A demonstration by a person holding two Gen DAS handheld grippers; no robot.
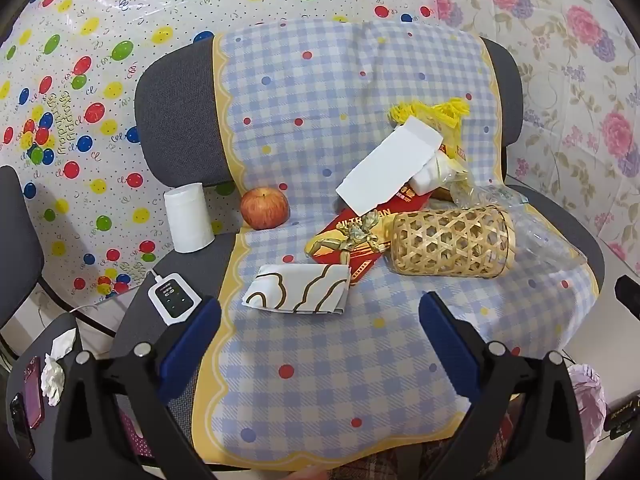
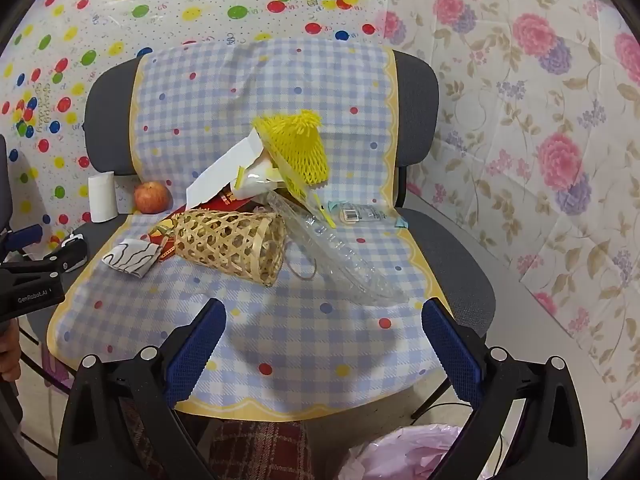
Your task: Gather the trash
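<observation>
A chair seat under a blue checked cloth (image 1: pixel 320 360) holds a pile of litter: a white paper sheet (image 1: pixel 384 168), yellow foam net (image 2: pixel 300 148), red packet (image 1: pixel 360 232), crushed clear plastic bottle (image 2: pixel 340 252), a woven bamboo basket (image 1: pixel 452 240) on its side, and a folded white-and-brown wrapper (image 1: pixel 300 288). My left gripper (image 1: pixel 320 320) is open and empty, just in front of the wrapper. My right gripper (image 2: pixel 324 324) is open and empty, short of the basket (image 2: pixel 236 244) and the bottle.
A red apple (image 1: pixel 264 208), a white paper roll (image 1: pixel 188 216) and a small white device (image 1: pixel 172 300) lie at the seat's left. A pink bag (image 2: pixel 412 456) sits below the seat front. Crumpled tissues (image 1: pixel 54 372) lie on a surface at the left.
</observation>
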